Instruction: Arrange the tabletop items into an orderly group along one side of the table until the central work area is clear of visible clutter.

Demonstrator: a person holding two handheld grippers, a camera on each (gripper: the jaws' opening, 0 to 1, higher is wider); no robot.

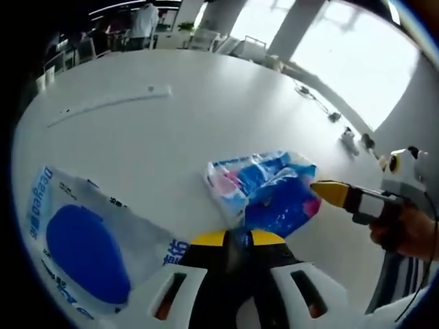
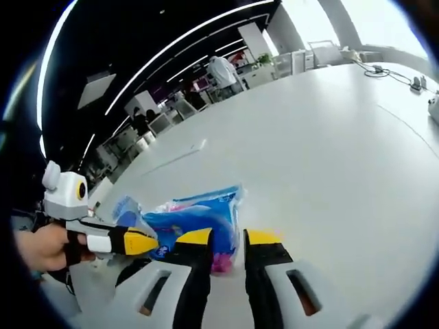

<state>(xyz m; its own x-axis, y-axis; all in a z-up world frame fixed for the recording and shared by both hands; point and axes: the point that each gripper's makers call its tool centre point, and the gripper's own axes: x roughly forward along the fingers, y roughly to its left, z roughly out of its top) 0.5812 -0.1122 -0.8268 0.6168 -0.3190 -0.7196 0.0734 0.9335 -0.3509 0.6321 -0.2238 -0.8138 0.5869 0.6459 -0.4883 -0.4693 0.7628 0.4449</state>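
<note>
A crinkled blue and pink plastic packet point(image 1: 264, 188) lies on the white table point(image 1: 206, 116). My left gripper point(image 1: 238, 238) is shut on the packet's near edge, which sits between its yellow tips. In the left gripper view my right gripper point(image 1: 329, 192) comes in from the right, its yellow tip at the packet's far side. In the right gripper view the packet point(image 2: 195, 216) runs into the narrow gap of my right gripper point(image 2: 228, 238), pinched there. My left gripper point(image 2: 140, 241), held by a hand point(image 2: 41, 247), meets the packet's left end.
A white plastic bag with a blue oval print point(image 1: 82, 253) lies flat at the near left. A long thin white strip point(image 1: 110, 103) rests farther back. Cables and small devices point(image 1: 350, 137) sit along the far right edge. Chairs and a person point(image 2: 223, 68) are beyond the table.
</note>
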